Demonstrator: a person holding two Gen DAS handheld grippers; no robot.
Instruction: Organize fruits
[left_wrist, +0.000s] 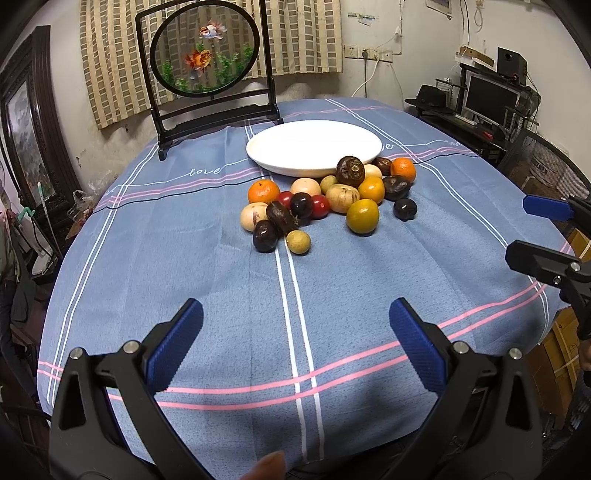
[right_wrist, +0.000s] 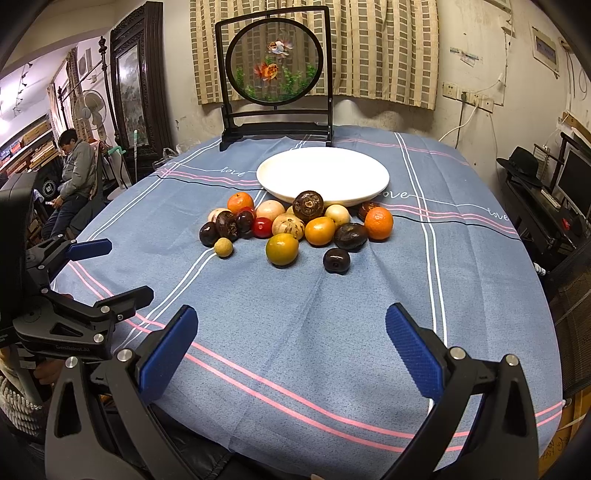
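Observation:
A pile of several fruits (left_wrist: 325, 199) lies on the blue tablecloth just in front of a white plate (left_wrist: 314, 146): oranges, dark purple fruits, pale round ones and red ones. The pile (right_wrist: 295, 229) and the plate (right_wrist: 323, 173) also show in the right wrist view. A yellow-green citrus (right_wrist: 282, 249) and a dark fruit (right_wrist: 336, 260) lie nearest. My left gripper (left_wrist: 295, 321) is open and empty, above the cloth well short of the pile. My right gripper (right_wrist: 291, 328) is open and empty, also short of the pile.
A dark wooden stand with a round goldfish screen (left_wrist: 205, 59) stands behind the plate at the table's far edge. A desk with a monitor (left_wrist: 487, 98) is at the right. A seated person (right_wrist: 74, 166) is off the table's left.

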